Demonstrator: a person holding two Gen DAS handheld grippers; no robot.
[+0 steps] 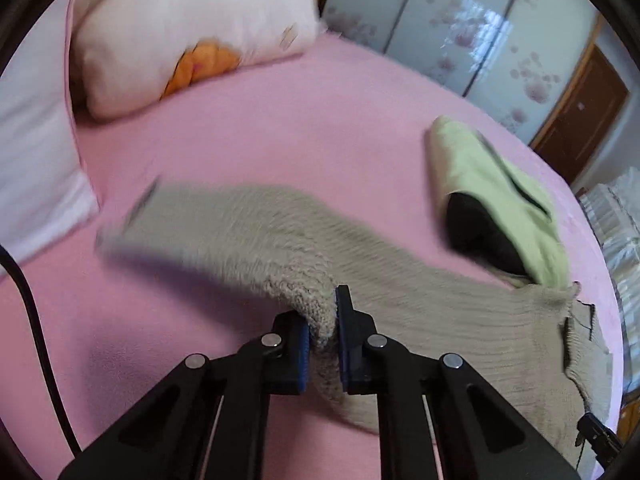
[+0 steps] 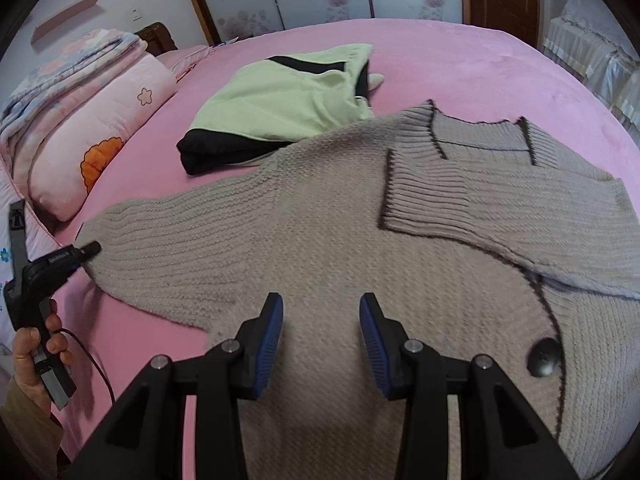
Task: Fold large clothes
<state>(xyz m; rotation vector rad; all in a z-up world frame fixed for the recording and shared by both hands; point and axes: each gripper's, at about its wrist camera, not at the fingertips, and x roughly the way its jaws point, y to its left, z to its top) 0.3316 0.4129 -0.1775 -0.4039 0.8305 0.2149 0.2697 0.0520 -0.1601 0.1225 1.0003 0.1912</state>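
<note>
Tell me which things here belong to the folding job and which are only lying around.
Belong to the job:
- grey knit cardigan
- left hand-held gripper, shut on its sleeve
- right hand-held gripper, open

Lying about:
- green and black garment
- pink pillow

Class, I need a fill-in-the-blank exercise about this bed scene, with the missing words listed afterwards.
1. The left tool is shut on the sweater's ____.
2. The right tool hovers ____ over the beige sweater.
3. The bed sheet is ____.
4. The folded garment beside the sweater is black and ____.

Missing words: sleeve; open; pink; green
</note>
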